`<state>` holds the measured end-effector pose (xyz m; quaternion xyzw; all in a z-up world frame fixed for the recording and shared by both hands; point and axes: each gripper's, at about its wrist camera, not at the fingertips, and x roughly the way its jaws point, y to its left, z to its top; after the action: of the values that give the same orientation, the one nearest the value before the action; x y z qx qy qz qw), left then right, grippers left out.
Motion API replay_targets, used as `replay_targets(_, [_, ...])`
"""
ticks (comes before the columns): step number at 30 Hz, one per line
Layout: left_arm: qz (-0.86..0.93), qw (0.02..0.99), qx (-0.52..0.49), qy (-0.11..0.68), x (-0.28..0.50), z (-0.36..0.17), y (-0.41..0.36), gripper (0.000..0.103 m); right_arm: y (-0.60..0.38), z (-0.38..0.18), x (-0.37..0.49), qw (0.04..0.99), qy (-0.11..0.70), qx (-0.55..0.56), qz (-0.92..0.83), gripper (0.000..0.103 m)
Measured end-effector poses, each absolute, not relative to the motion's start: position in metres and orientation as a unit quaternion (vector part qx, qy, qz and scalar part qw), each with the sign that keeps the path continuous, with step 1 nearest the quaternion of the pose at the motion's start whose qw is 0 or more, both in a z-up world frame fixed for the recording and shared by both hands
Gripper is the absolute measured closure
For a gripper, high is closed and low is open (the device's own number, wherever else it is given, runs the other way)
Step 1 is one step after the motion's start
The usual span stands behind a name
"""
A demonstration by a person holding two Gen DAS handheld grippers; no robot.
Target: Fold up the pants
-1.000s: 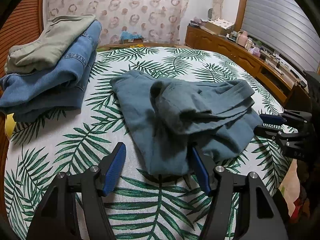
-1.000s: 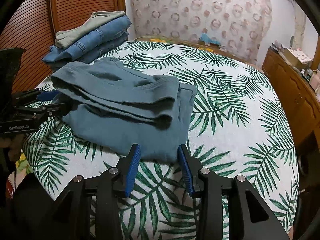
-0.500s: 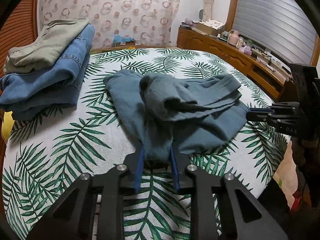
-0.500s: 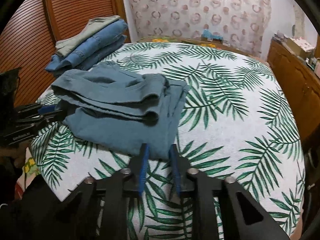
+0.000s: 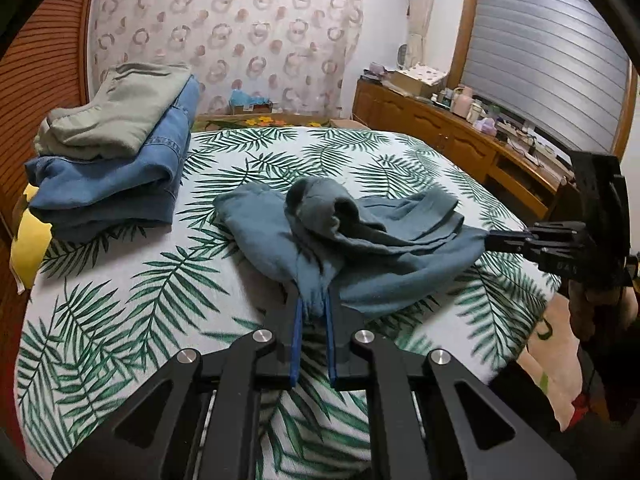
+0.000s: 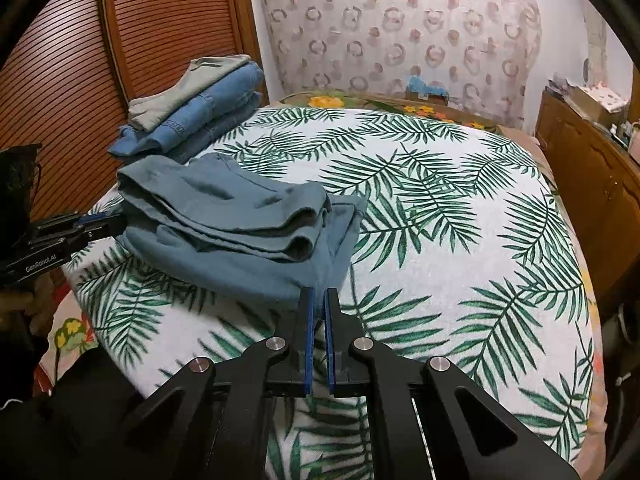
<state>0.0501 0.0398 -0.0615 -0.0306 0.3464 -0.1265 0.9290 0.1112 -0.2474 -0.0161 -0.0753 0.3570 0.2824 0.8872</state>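
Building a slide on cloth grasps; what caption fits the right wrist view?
Right gripper shut on teal pants corner, left gripper pinching the other.

Bed covered with a white spread printed in green palm leaves; a floral sheet shows at its far edge. Far wall hung with a pale curtain patterned in pink rings. Brown slatted wooden panel along the left side. Stack of folded clothes on the bed near that panel: grey-green piece on top, blue denim beneath. Yellow item beside the stack, at the bed edge. Wooden sideboard along the right wall, top cluttered with boxes and small containers. Window above it closed by a grey slatted shutter in a wooden frame. Lighting even, indoor.
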Motion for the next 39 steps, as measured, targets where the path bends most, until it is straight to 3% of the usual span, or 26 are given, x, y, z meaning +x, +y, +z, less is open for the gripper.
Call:
replay_targets(12, [-0.136, 0.920, -0.025, 0.366, 0.034, -0.059, 0.036, 0.090, -0.255, -0.007, 0.080, 0.879, 0.355, -0.083, 0.309, 0.098])
replay_targets(15, [-0.131, 0.918, -0.016, 0.374, 0.034, -0.063, 0.033, 0.084, -0.252, -0.006, 0.081, 0.880, 0.352, -0.093, 0.303, 0.099])
replay_targets(17, [-0.129, 0.917, -0.014, 0.378, 0.037, -0.065, 0.033, 0.074, -0.251, -0.005, 0.082, 0.881, 0.351, -0.091, 0.304, 0.098])
replay_targets(20, [-0.126, 0.915, -0.015, 0.383, 0.039, -0.068, 0.035, 0.061, -0.248, -0.005, 0.084, 0.884, 0.348, -0.095, 0.298, 0.090])
replay_targets(22, [-0.125, 0.915, -0.014, 0.384, 0.042, -0.069, 0.035, 0.058, -0.246, -0.008, 0.086, 0.881, 0.353, -0.096, 0.299, 0.084])
replay_targets(39, [-0.114, 0.909, 0.019, 0.399, 0.072, -0.076, 0.028, 0.058, -0.210, -0.035, 0.116, 0.861, 0.384, -0.125, 0.309, 0.075])
